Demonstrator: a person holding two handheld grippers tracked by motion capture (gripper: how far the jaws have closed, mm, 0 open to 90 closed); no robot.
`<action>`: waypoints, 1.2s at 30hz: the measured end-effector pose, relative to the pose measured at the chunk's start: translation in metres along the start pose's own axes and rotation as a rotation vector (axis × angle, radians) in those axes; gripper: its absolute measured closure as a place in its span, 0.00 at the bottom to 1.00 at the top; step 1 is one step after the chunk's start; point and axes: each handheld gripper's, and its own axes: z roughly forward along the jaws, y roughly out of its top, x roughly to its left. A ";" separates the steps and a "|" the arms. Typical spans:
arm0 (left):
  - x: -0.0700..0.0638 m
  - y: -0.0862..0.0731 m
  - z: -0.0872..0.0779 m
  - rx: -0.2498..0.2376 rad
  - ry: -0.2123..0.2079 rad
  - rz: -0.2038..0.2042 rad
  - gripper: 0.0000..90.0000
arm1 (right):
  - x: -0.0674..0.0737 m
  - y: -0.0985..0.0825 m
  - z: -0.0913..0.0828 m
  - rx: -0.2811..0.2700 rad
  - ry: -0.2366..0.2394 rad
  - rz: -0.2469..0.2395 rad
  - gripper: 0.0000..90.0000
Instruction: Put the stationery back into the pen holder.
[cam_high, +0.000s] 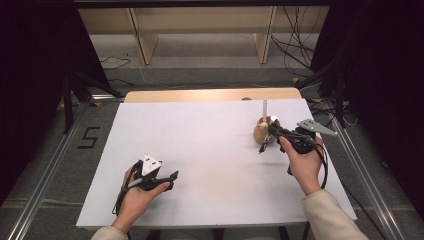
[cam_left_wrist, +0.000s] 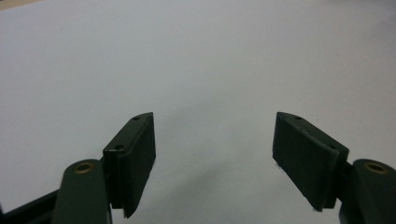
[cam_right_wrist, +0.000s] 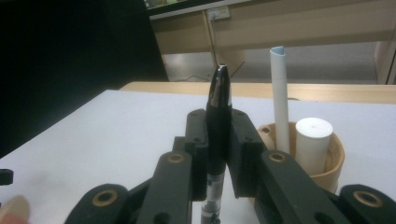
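1. Right gripper (cam_right_wrist: 218, 140) is clamped on a black pen (cam_right_wrist: 218, 116) — both pads press its barrel, and the pen stands roughly upright between them, tip end up in the right gripper view.
2. Just beside the pen, a round wooden cup (cam_right_wrist: 327, 161) sits on the white worktop (cam_high: 210, 150); it already holds a tall white stick (cam_right_wrist: 279, 102) and a short white cylinder (cam_right_wrist: 314, 142).
3. From the high view, the held pen (cam_high: 265, 142) hangs near the cup (cam_high: 261, 131), at the worktop's far right.
4. Judged from this, the pick-up is done — the pen is off the worktop and carried; what seems left is lifting it over the rim, lowering it in and letting go.
5. Left gripper (cam_left_wrist: 215, 140) rests on the near left of the worktop, jaws apart with nothing between them, well apart from the cup.
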 end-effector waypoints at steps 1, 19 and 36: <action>0.000 0.000 0.000 0.000 0.000 0.000 0.33 | -0.001 0.001 -0.001 -0.002 -0.004 0.002 0.89; 0.002 0.000 0.000 0.011 0.013 0.012 0.30 | -0.015 0.008 -0.005 -0.031 -0.051 0.005 0.89; 0.003 -0.001 0.001 0.032 0.021 0.023 0.22 | -0.021 0.014 -0.001 -0.042 -0.069 0.008 0.89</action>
